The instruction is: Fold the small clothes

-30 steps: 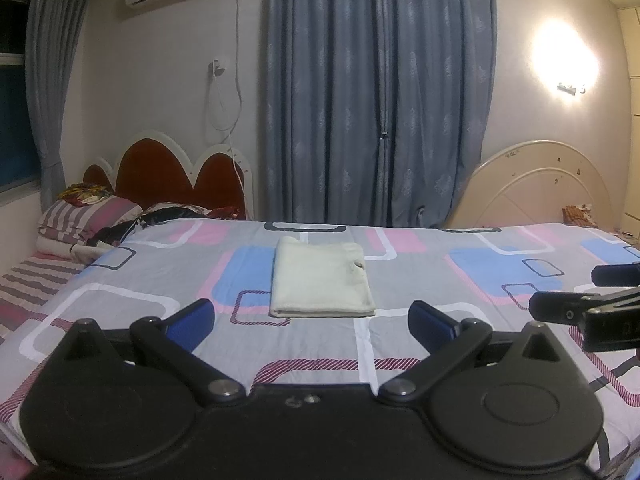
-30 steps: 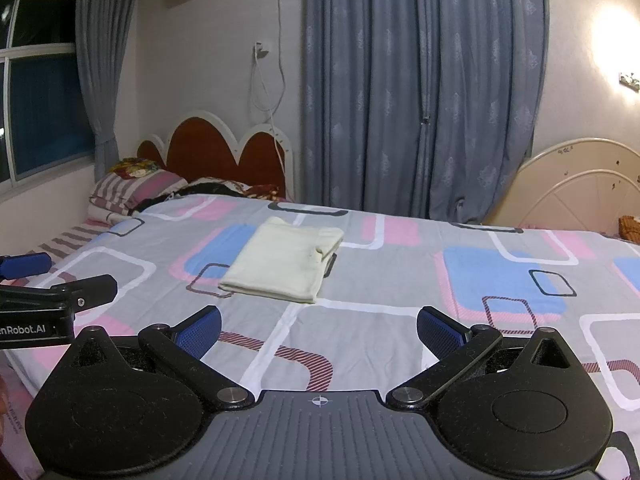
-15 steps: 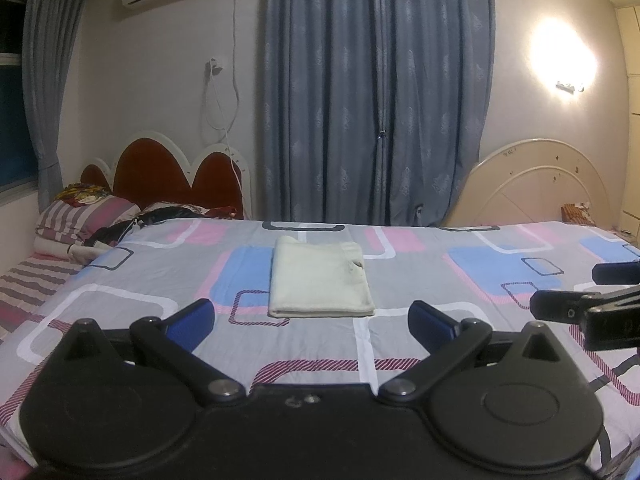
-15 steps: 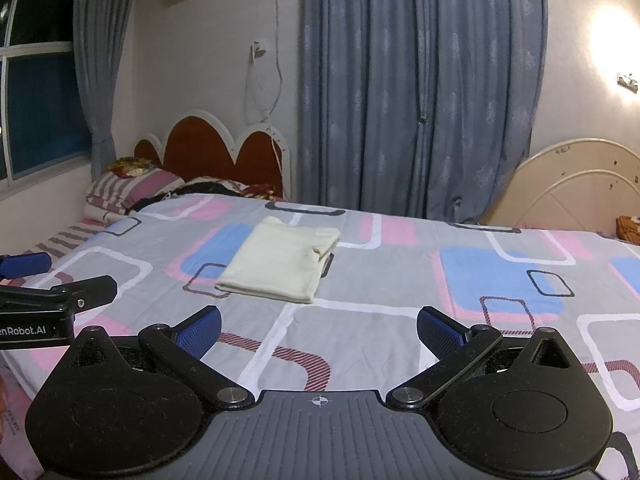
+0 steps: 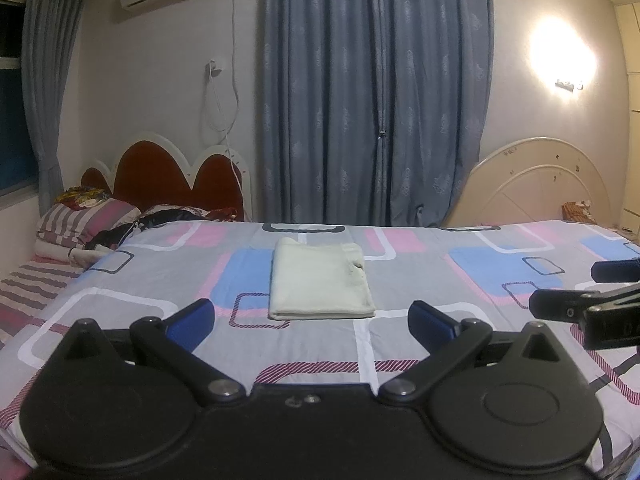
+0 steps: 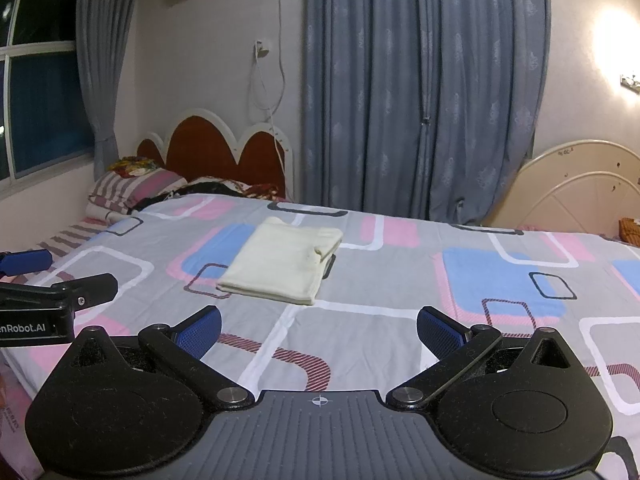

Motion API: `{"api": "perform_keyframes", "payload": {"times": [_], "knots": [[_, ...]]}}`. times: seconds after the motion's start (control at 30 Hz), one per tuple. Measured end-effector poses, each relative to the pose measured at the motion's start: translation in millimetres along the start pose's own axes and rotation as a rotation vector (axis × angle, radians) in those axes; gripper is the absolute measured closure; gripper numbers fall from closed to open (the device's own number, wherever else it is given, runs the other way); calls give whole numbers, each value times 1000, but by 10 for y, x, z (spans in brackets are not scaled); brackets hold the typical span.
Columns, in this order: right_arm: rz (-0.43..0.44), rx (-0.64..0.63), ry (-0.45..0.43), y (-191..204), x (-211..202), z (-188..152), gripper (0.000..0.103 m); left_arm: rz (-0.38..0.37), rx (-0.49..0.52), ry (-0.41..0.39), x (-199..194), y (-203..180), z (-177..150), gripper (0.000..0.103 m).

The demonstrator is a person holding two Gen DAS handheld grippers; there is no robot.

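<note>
A pale cream garment (image 5: 320,278) lies folded into a neat rectangle on the patterned bedsheet (image 5: 420,280); the right wrist view shows the same garment (image 6: 282,266) left of centre. My left gripper (image 5: 312,320) hovers open above the near part of the bed, short of the cloth, holding nothing. My right gripper (image 6: 318,330) is open too and empty, well back from the garment. Each view catches the other gripper at its edge: the right gripper (image 5: 576,300), and the left gripper (image 6: 60,284).
Striped pillows (image 5: 88,220) and dark bundled clothes (image 5: 168,218) lie at the red headboard (image 5: 176,178). Grey-blue curtains (image 5: 372,92) hang behind the bed. A cream footboard (image 5: 536,184) leans at the right. The bed's near edge (image 6: 18,364) drops off at lower left.
Both views have drifted slightly; the garment sits a touch higher in the left wrist view. The folded garment has not moved, and both grippers stay open.
</note>
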State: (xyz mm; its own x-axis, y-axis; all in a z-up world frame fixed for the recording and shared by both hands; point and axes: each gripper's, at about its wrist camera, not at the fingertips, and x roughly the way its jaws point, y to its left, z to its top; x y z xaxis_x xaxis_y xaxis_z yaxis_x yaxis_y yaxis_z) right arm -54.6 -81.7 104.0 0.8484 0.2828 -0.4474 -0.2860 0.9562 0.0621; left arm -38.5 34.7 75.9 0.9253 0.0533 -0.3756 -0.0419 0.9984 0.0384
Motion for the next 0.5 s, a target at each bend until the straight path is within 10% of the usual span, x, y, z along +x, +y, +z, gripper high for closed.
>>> {"api": "perform_keyframes", "payload": {"times": [0.5], "knots": [[12,-6,-8,-47,-20,22,0,4,3,25,14,39,45,1]]}}
